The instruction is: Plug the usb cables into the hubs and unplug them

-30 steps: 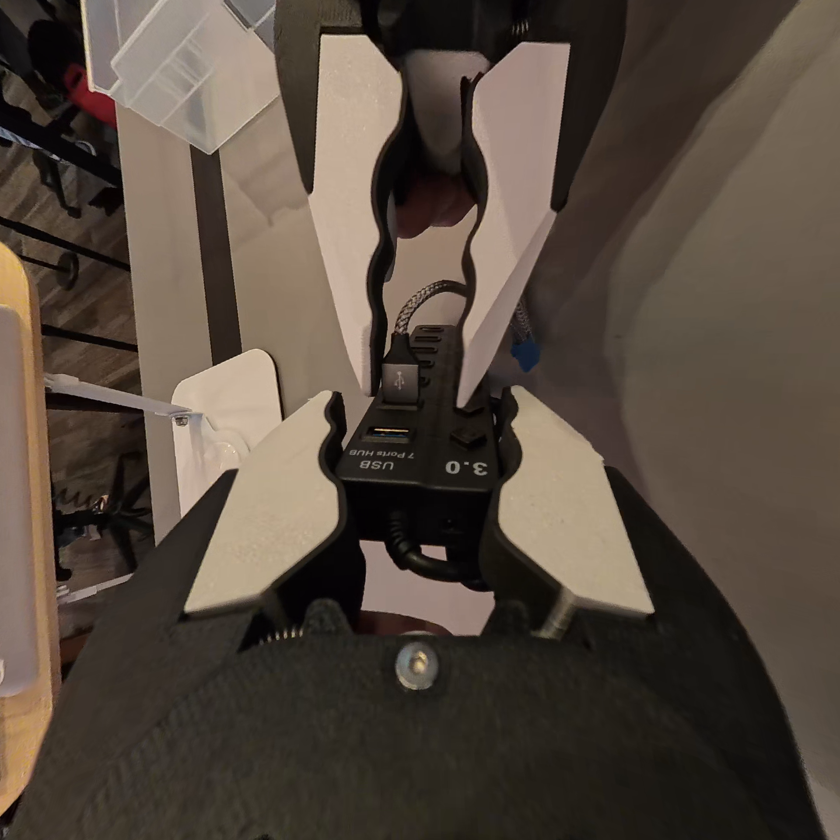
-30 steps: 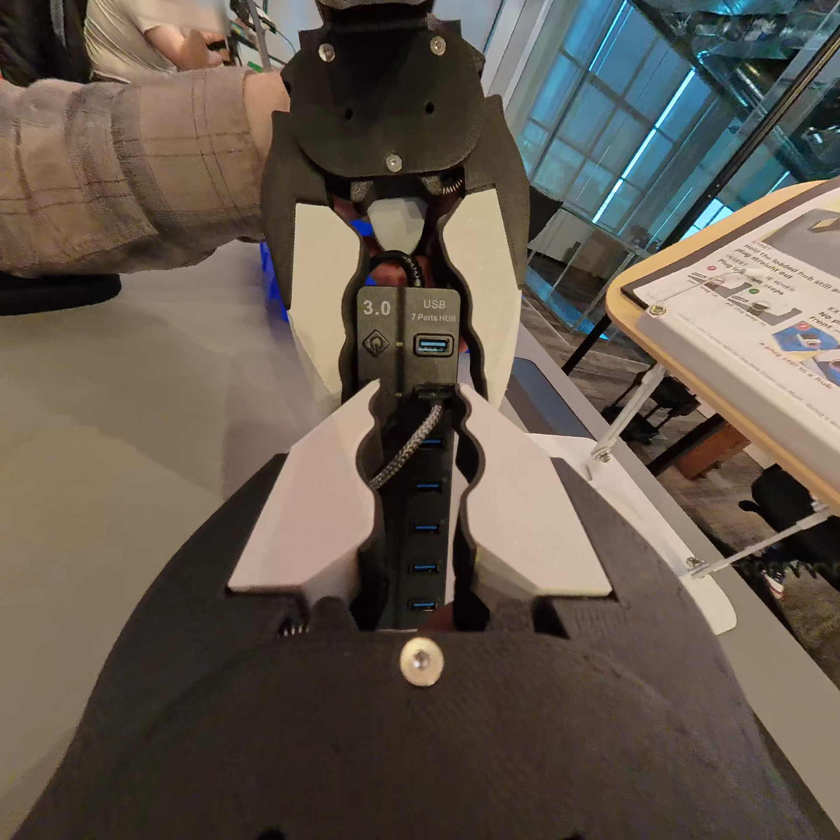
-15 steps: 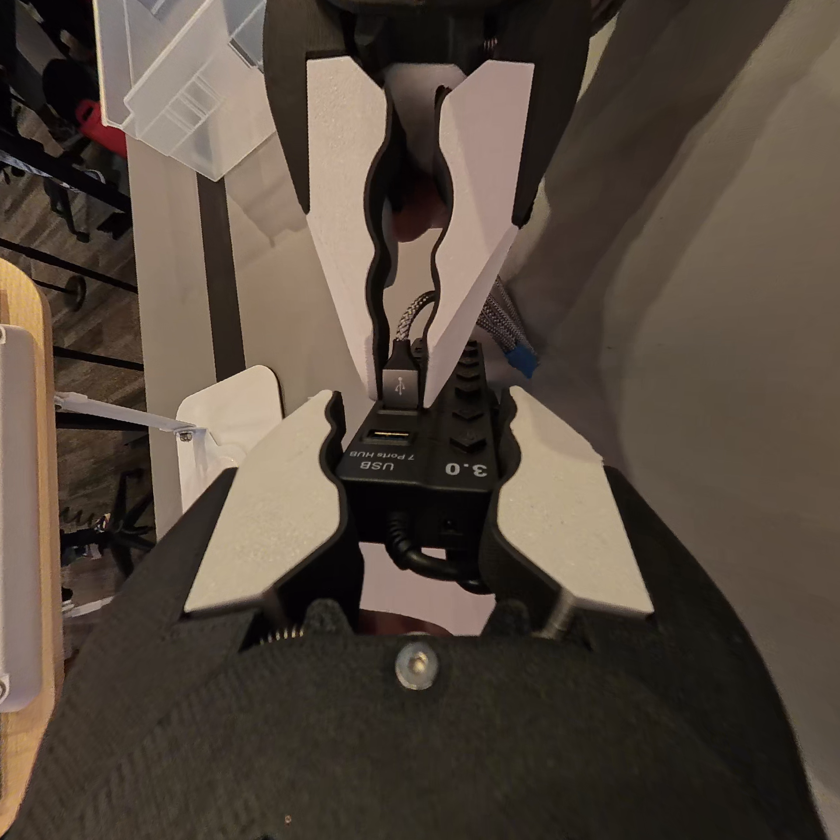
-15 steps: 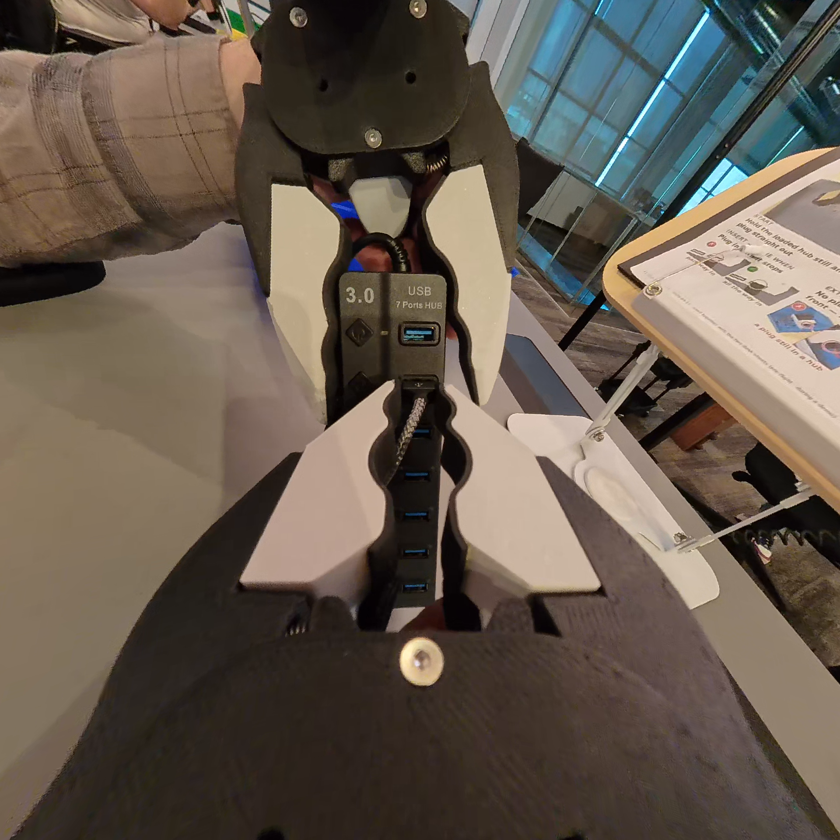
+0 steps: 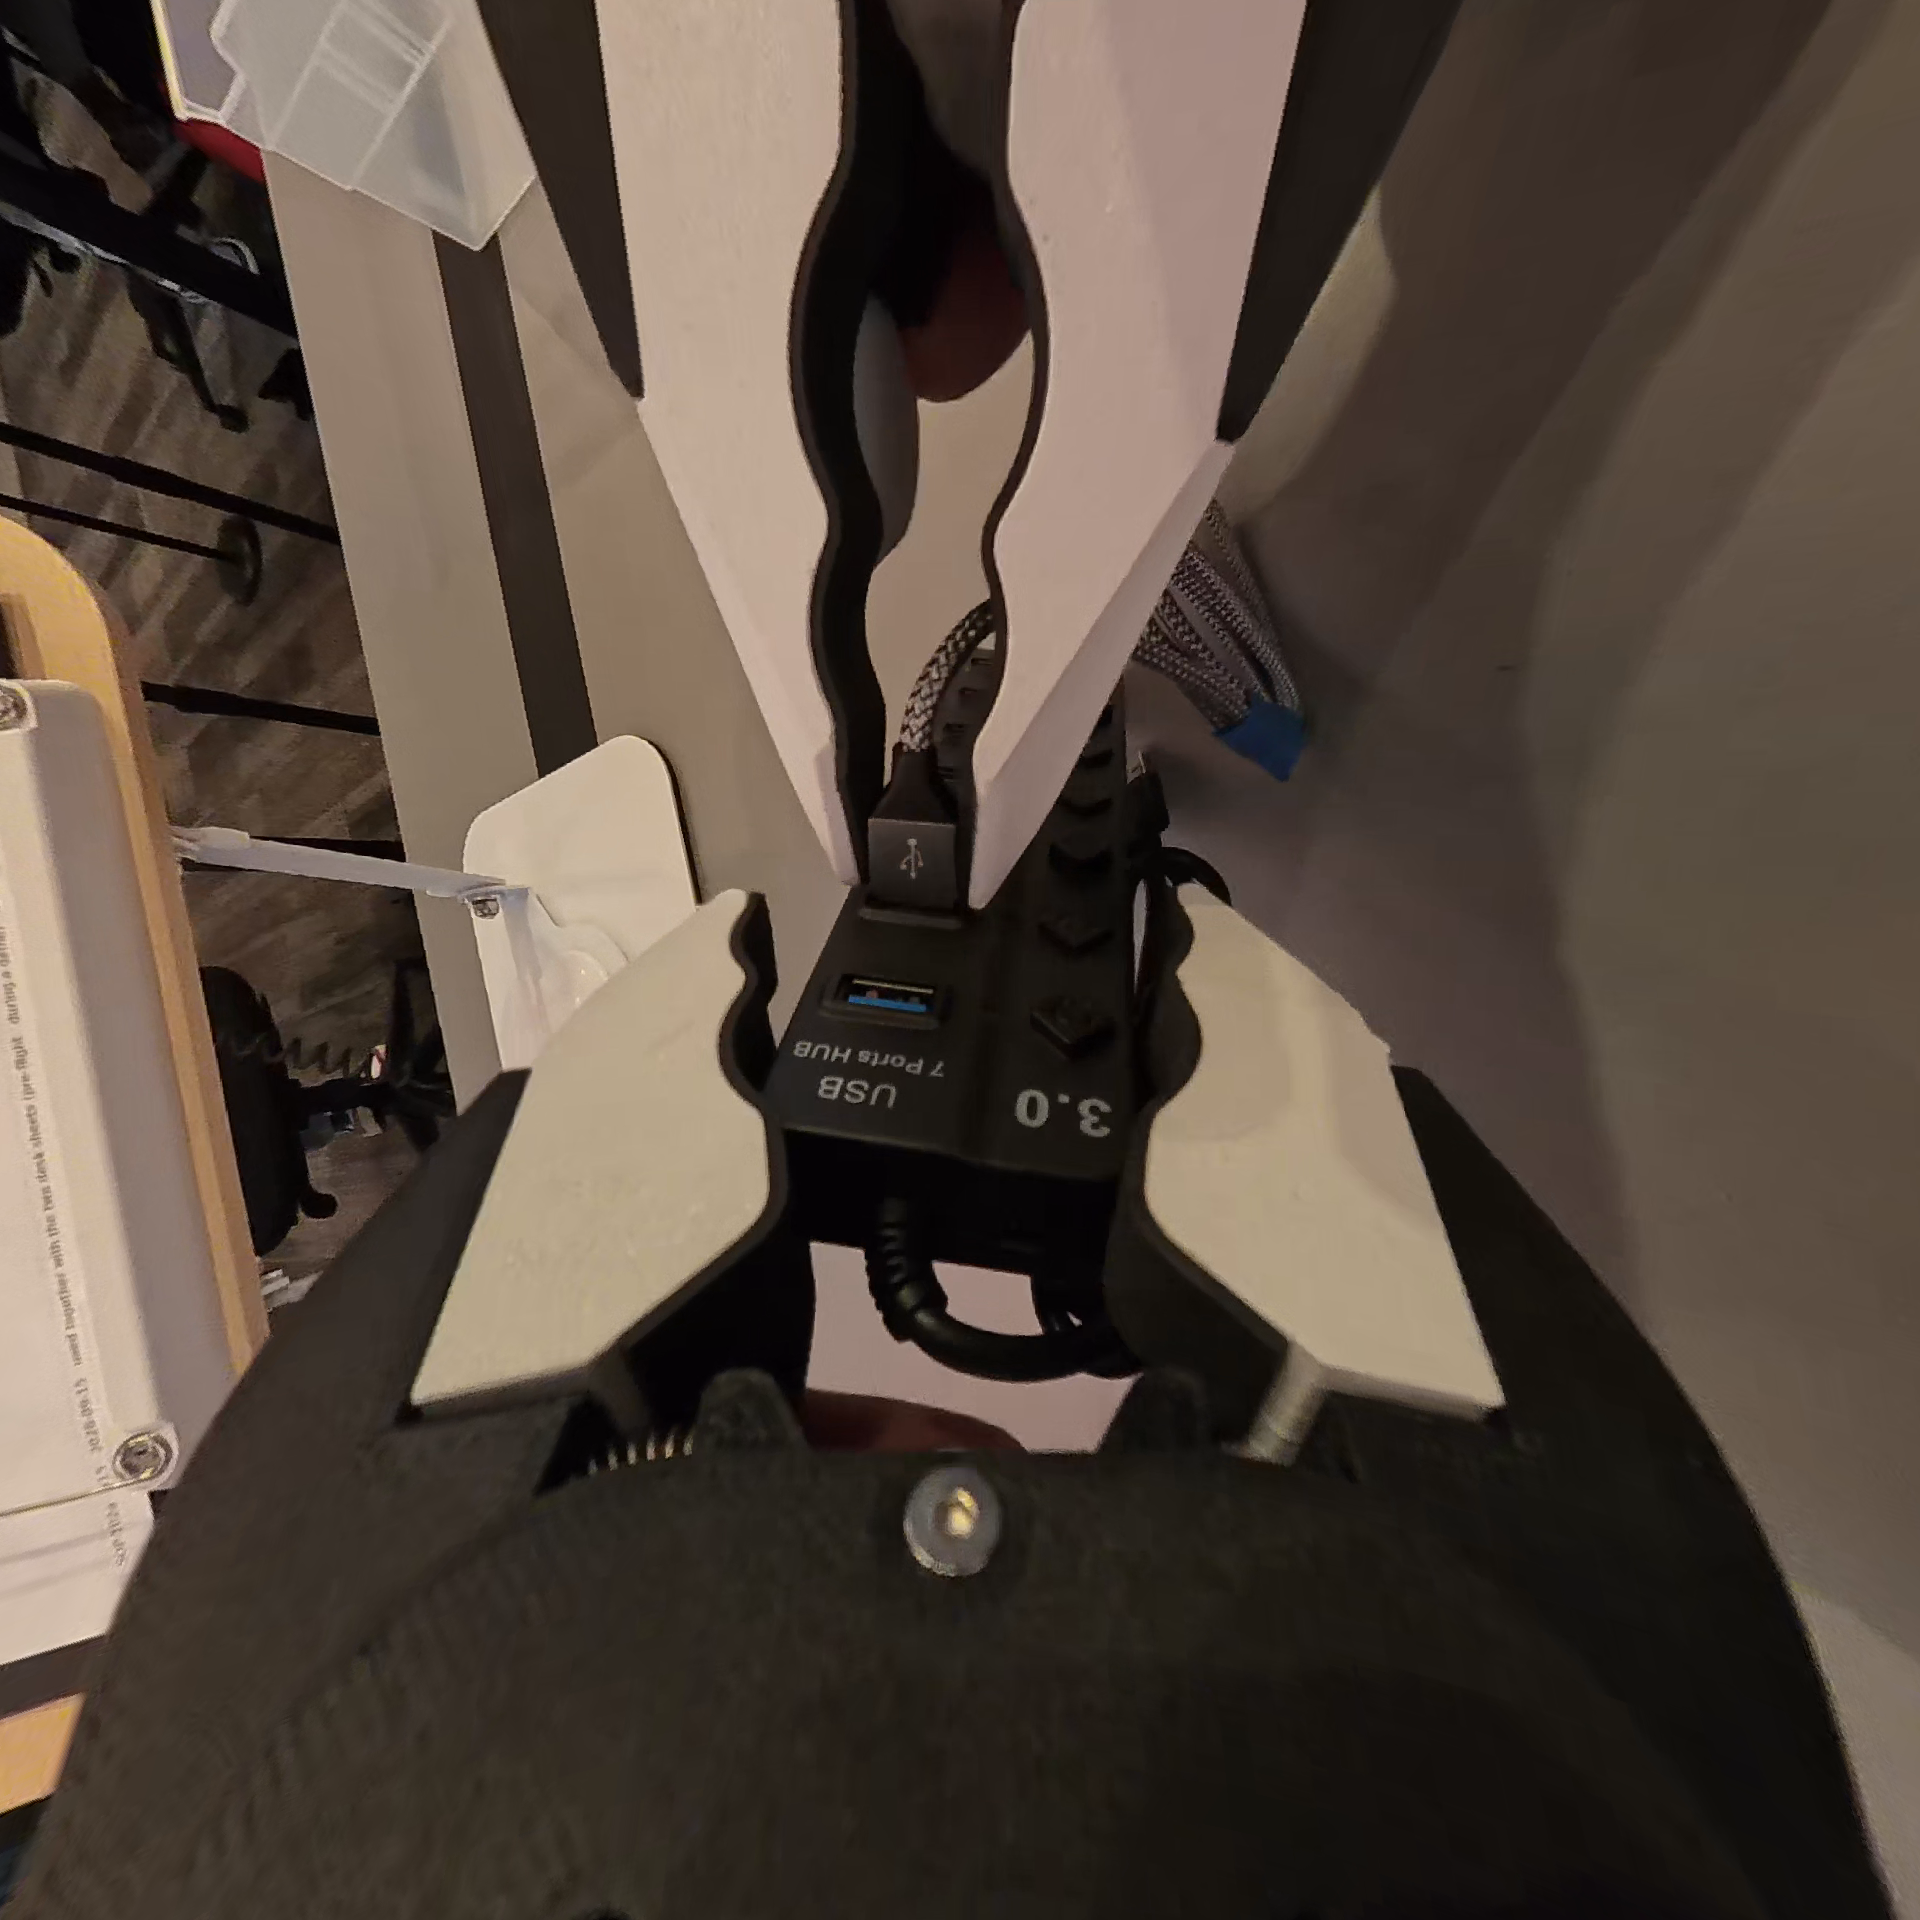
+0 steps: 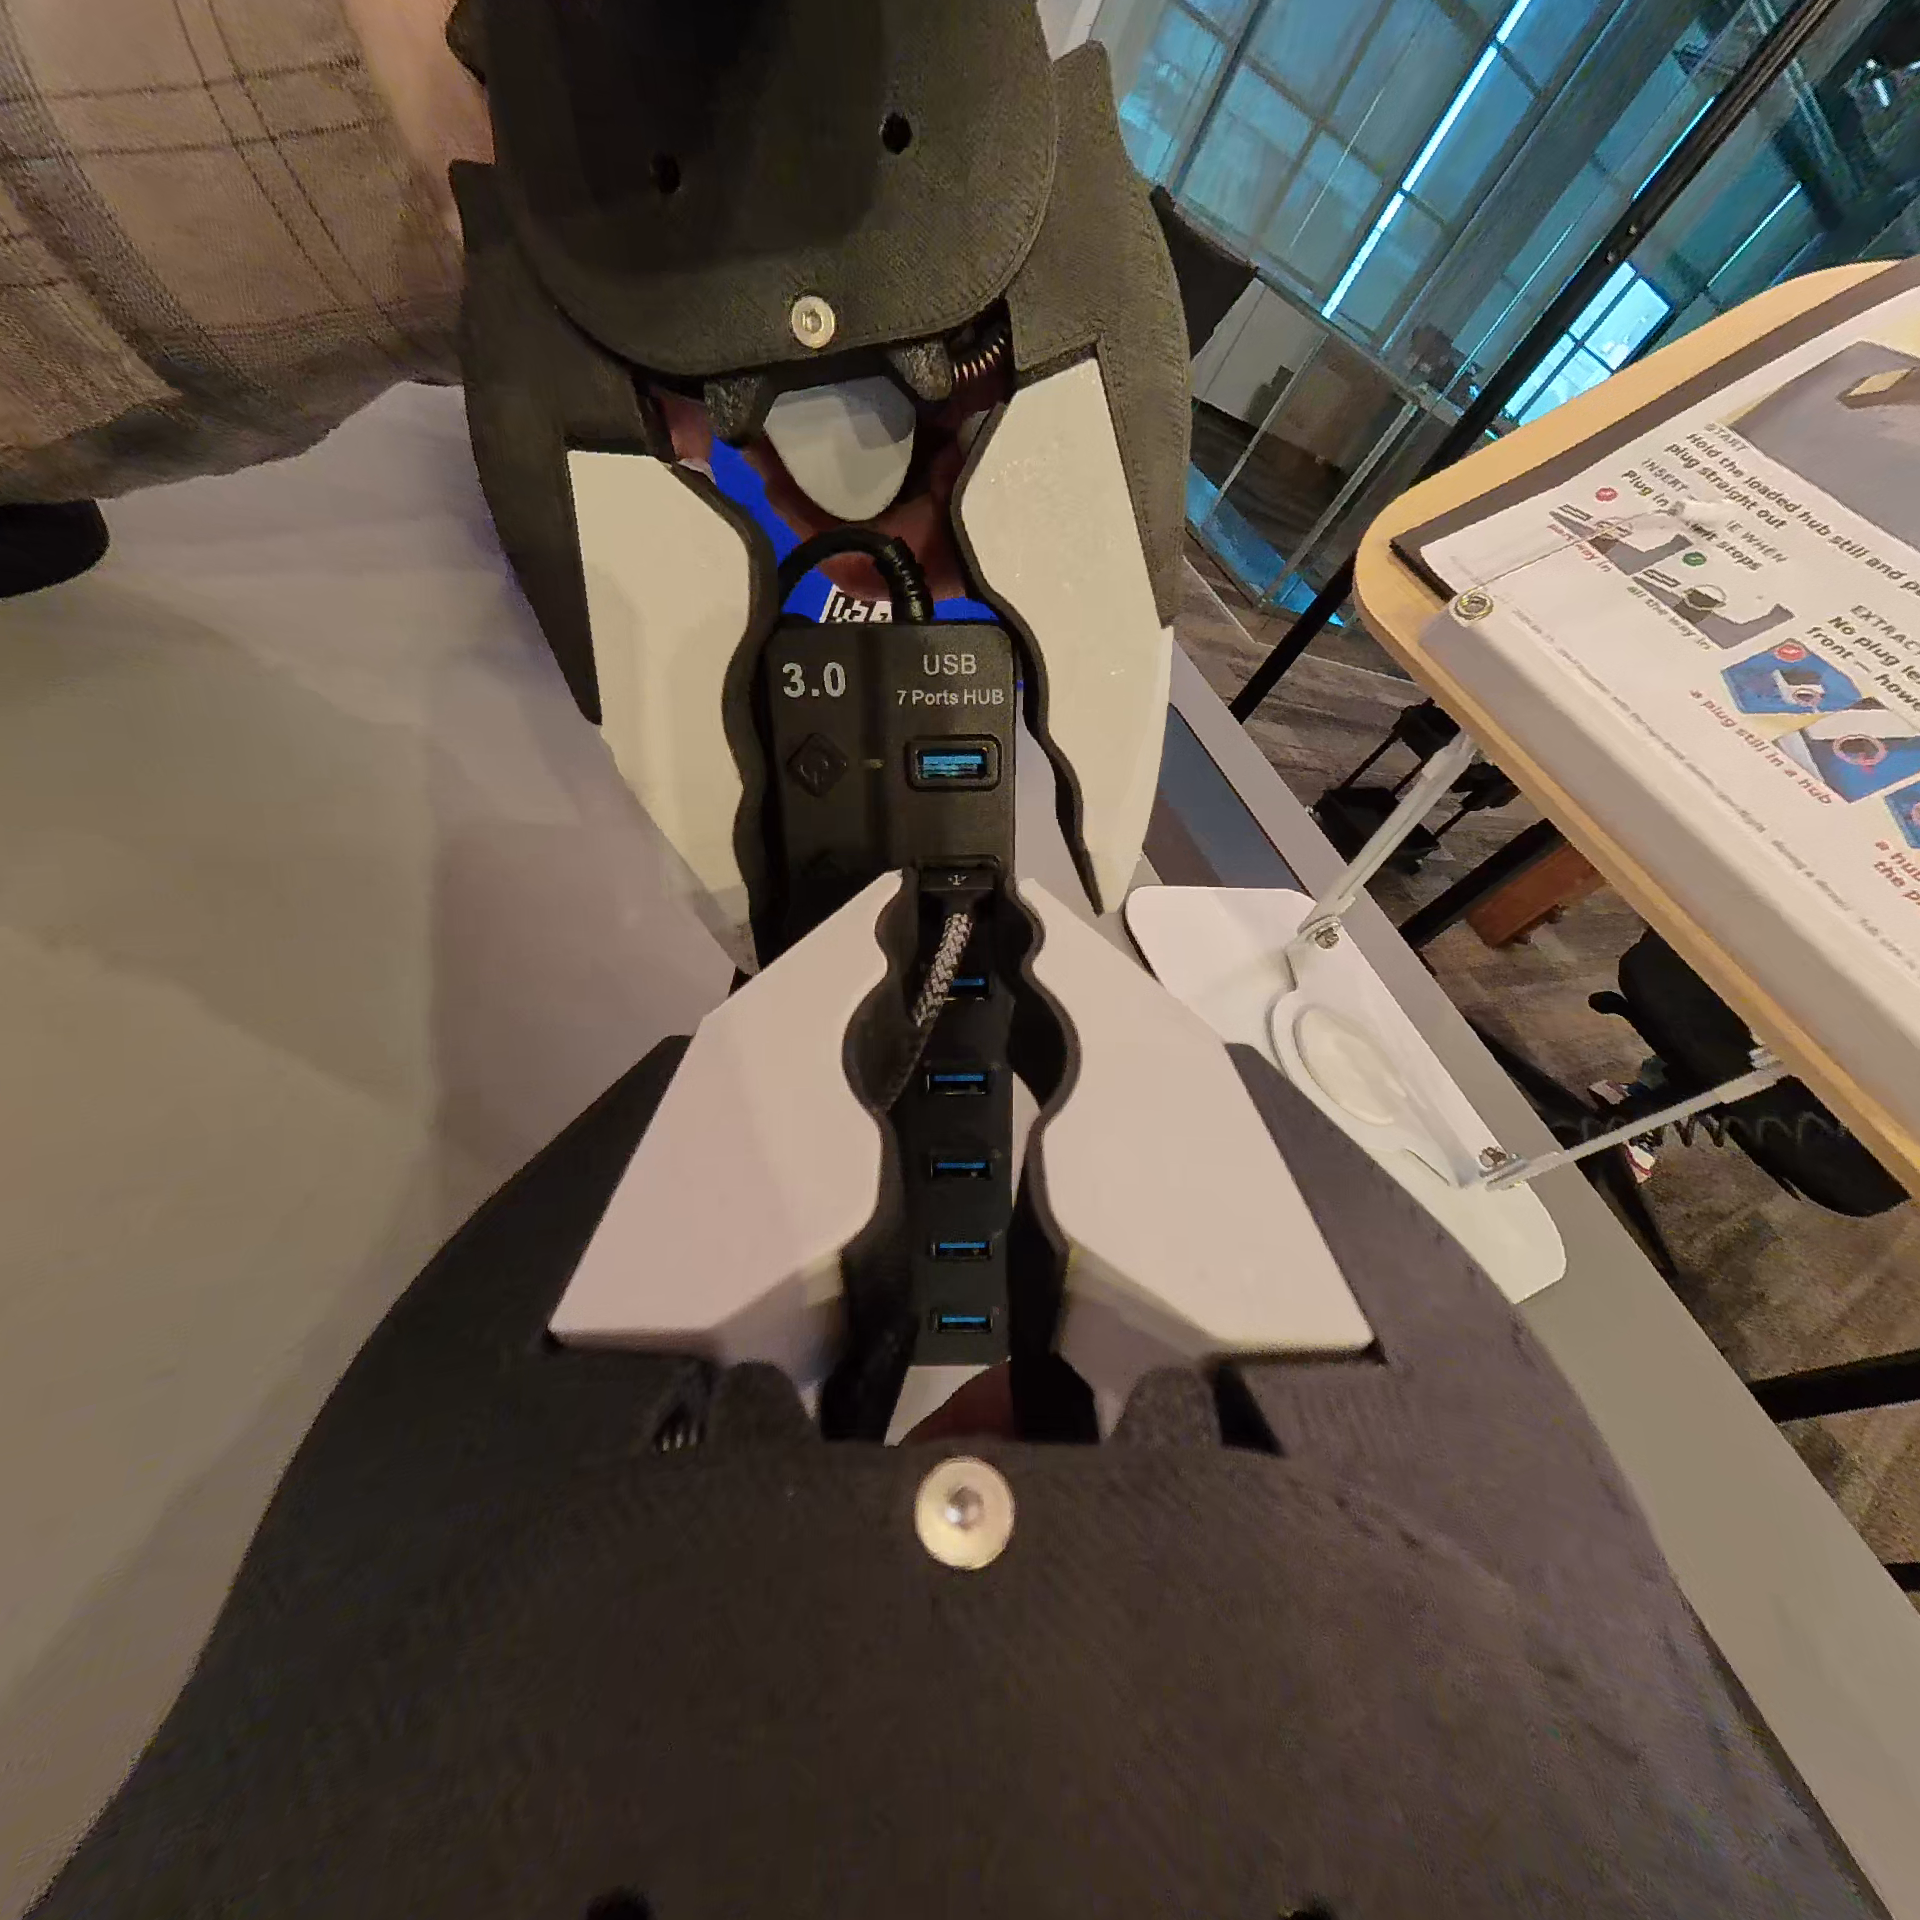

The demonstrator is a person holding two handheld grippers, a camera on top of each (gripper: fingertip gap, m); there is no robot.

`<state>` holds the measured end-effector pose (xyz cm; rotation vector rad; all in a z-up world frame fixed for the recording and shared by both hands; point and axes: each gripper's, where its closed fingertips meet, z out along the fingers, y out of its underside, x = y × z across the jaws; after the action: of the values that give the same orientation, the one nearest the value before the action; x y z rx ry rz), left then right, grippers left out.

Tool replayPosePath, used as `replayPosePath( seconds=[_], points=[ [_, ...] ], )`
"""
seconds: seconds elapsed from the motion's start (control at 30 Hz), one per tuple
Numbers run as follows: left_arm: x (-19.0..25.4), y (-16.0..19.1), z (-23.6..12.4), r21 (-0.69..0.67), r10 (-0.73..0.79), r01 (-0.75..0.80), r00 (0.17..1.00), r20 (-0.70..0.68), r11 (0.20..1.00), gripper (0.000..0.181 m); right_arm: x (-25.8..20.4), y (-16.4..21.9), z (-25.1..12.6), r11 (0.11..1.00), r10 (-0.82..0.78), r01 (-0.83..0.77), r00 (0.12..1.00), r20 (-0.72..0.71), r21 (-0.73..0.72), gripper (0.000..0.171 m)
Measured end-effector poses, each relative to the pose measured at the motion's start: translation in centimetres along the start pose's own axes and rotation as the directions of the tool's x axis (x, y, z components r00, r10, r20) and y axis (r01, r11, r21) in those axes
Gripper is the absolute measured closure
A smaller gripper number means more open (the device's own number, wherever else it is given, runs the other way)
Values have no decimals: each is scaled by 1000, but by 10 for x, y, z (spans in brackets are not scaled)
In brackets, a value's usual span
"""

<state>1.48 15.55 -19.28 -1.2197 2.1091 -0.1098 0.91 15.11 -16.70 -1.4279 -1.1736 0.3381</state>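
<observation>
Left wrist view: table (image 5: 1610, 727) beneath; left gripper (image 5: 956, 1049) clamped on black hub (image 5: 935, 1081) at 6 o'clock; right gripper (image 5: 914, 862) from 12 o'clock pinching plug (image 5: 912, 868) of braided cable (image 5: 935, 675) at second port. Seemingly mid-cycle, inserting or extracting unclear; five ports (image 6: 961, 1164) vacant. White lettering on hub, left unquoted.

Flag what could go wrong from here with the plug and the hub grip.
1. The right gripper pinches the USB plug only at its fingertips; a slightly angled pull or push could make it slip or bind in the second port.
2. The left gripper clamps just the end of the black hub, so force at the plug may lever the hub and twist it.
3. The braided cable runs between the right gripper's fingers and could snag.
</observation>
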Motion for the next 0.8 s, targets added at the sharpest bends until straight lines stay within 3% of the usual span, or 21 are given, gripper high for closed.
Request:
replayPosePath(
  seconds=[0.47, 0.8],
  points=[
    [1, 5, 0, -5, 28, -28, 1000, -5, 1000, 112, -2, 1, 3, 998, -47, 46, 998, -33, -34, 161],
    [8, -1, -11, 47, 0, 3, 998, -68, 999, 114, -9, -8, 5, 999, 36, -36, 999, -2, 33, 161]
  ],
)
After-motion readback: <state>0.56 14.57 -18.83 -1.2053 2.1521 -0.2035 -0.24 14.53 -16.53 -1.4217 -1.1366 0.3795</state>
